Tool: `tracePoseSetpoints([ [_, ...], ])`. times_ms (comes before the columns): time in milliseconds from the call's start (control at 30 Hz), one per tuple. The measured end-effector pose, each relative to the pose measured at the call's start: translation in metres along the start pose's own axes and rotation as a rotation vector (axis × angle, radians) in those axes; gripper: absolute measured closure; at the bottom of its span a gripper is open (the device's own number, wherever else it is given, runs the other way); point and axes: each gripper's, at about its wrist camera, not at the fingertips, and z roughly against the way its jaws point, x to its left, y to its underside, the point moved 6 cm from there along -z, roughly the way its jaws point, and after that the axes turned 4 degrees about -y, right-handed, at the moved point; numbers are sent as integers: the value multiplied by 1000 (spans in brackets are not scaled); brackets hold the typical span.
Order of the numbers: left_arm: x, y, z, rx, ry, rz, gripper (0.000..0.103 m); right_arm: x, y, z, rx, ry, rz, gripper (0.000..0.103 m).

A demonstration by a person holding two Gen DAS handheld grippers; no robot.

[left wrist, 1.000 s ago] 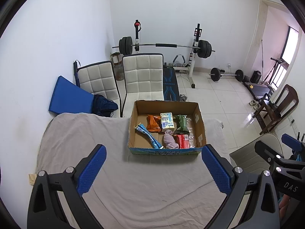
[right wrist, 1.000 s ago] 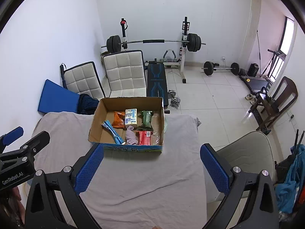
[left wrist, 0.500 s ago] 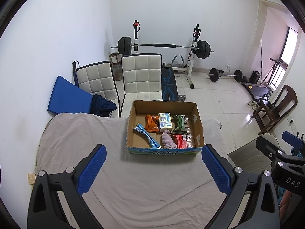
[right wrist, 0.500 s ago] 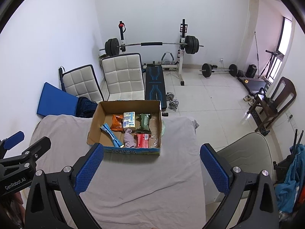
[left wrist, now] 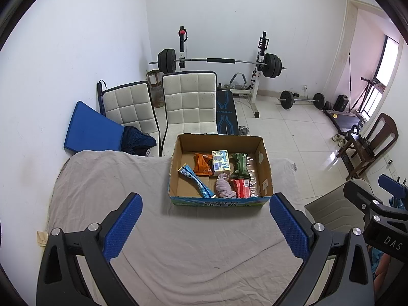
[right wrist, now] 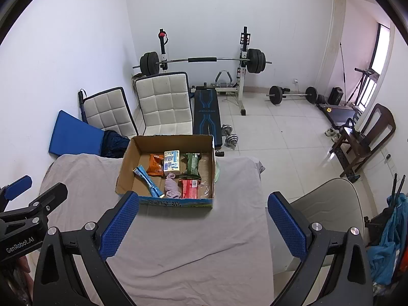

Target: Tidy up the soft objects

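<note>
An open cardboard box (left wrist: 265,163) (right wrist: 127,160) stands on a table under a grey cloth (left wrist: 107,178) (right wrist: 229,204). In it lie a pink cloth (left wrist: 224,187) (right wrist: 171,186), a blue packet (left wrist: 195,179), an orange packet (left wrist: 202,163), a white-blue pack (left wrist: 220,162), a green packet (left wrist: 240,164) and a red packet (left wrist: 241,187). My left gripper (left wrist: 204,219) and my right gripper (right wrist: 202,218) are open and empty, held above the cloth short of the box. The right gripper also shows at the right edge of the left wrist view (left wrist: 377,204), and the left gripper at the left edge of the right wrist view (right wrist: 25,204).
Two white padded chairs (left wrist: 190,102) and a blue mat (left wrist: 89,130) stand behind the table. A barbell rack (left wrist: 219,61) and bench (left wrist: 225,112) are at the far wall. A beige chair (right wrist: 323,204) stands right of the table, a wooden chair (right wrist: 367,132) farther right.
Both grippers have pulled back and up a little, so the box looks smaller and farther. Both stay open and empty. Nothing in the box has moved.
</note>
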Motion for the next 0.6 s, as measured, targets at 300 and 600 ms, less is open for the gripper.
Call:
tracePoseSetpoints([
  [300,0,0,0,2,-2,1,0,0,0,0,1,1,1,0],
  [600,1,1,0,2,1,3,0,0,-1,1,-1,1,0,0],
])
